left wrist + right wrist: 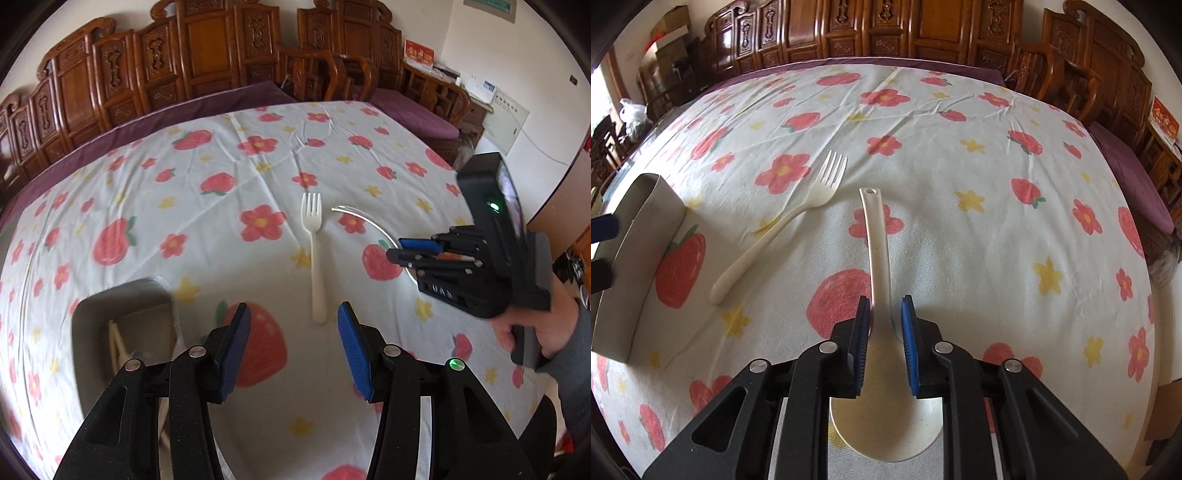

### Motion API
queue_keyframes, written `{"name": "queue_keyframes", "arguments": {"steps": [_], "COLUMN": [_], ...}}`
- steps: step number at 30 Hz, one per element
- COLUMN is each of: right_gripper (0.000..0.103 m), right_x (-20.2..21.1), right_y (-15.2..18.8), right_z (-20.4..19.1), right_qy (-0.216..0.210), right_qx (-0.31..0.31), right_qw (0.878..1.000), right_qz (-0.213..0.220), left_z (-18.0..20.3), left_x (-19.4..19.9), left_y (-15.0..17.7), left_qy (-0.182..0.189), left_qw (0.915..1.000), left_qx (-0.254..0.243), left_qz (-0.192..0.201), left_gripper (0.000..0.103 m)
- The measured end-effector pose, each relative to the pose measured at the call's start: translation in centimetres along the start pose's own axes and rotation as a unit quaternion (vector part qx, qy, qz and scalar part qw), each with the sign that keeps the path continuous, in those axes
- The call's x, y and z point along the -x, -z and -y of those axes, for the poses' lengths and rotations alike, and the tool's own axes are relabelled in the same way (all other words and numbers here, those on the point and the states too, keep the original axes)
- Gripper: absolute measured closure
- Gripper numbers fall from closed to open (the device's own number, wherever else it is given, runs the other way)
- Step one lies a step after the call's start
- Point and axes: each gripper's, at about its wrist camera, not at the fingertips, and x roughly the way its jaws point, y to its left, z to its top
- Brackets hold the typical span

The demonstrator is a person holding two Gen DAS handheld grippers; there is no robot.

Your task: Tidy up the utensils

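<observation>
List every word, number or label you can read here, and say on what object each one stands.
None can be read.
Red card on the side table: gold characters, too blurred.
Red sign: gold characters, too blurred.
White box: small print, too small.
Green sign on the wall: blurred, cut off.

We're in a home here, a lived-in sitting or dining room: along the wall runs dark carved wooden furniture with panelled backs [207, 62], with purple seat cushions [417, 114] on its benches. The counter wears a white cloth printed with red strawberries and flowers [923, 155], and over by the window sit stacked cardboard boxes [670, 33] and a white plastic bag [634, 112].
</observation>
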Motion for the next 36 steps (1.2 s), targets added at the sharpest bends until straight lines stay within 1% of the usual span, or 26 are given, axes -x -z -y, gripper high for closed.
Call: {"name": "queue_keyframes", "arguments": {"steps": [5, 7, 13, 16, 18, 19, 20, 21, 23, 28, 31, 32, 33, 36], "right_gripper": [0.084, 0.084, 0.084, 0.084, 0.084, 0.084, 0.084, 0.084, 0.084, 0.084, 0.084, 0.084, 0.084, 0.084], "right_x": [0.2, 0.2, 0.3, 0.3, 0.4, 0.4, 0.4, 0.4, 0.5, 0.5, 0.6, 0.6, 0.6, 0.7], "right_y": [0.3, 0.3, 0.7, 0.9, 1.0, 1.0, 1.1, 1.3, 1.3, 1.4, 1.6, 1.7, 1.7, 1.7], "right_z": [-0.1, -0.1, 0.1, 0.3, 0.1, 0.1, 0.2, 0.3, 0.2, 0.3, 0.2, 0.1, 0.1, 0.1], "right_qy": [-0.004, -0.004, -0.012, -0.018, -0.014, -0.013, -0.015, -0.017, -0.015, -0.020, -0.017, -0.015, -0.013, -0.012], "right_qx": [0.011, 0.014, 0.019, 0.014, 0.017, 0.016, 0.014, 0.012, 0.018, 0.027, 0.032, 0.034, 0.033, 0.026], "right_qw": [1.000, 1.000, 0.999, 0.999, 0.999, 0.999, 0.999, 0.999, 0.999, 0.998, 0.998, 0.998, 0.998, 0.998], "right_qz": [0.011, 0.014, 0.027, 0.033, 0.038, 0.041, 0.044, 0.047, 0.049, 0.048, 0.052, 0.054, 0.055, 0.058], "left_z": [1.3, 1.6, 1.6, 1.8, 1.9, 2.1, 2.2, 2.2, 2.2, 2.4, 2.7, 2.8, 2.9, 3.5], "left_x": [-2.7, -4.4, -8.0, -9.1, -9.5, -9.6, -9.7, -9.9, -10.2, -11.0, -10.9, -10.9, -10.9, -10.9], "left_y": [-2.2, -2.8, -3.8, -4.3, -4.6, -4.7, -4.8, -4.8, -5.0, -4.3, -4.2, -4.3, -4.3, -4.4], "left_qy": [-0.006, -0.008, -0.014, -0.017, -0.020, -0.020, -0.023, -0.026, -0.025, -0.024, -0.028, -0.024, -0.020, -0.024], "left_qw": [0.9998, 0.9994, 0.9978, 0.9970, 0.9966, 0.9965, 0.9963, 0.9961, 0.9958, 0.9949, 0.9952, 0.9955, 0.9957, 0.9955], "left_qx": [-0.014, -0.019, -0.015, -0.019, -0.023, -0.028, -0.030, -0.032, -0.029, -0.033, -0.034, -0.030, -0.026, -0.028], "left_qz": [-0.014, -0.029, -0.063, -0.073, -0.076, -0.077, -0.077, -0.078, -0.083, -0.092, -0.087, -0.087, -0.087, -0.088], "left_gripper": [0.056, 0.057, 0.057, 0.057, 0.057, 0.058, 0.062, 0.068, 0.074, 0.074, 0.076, 0.083, 0.094, 0.096]}}
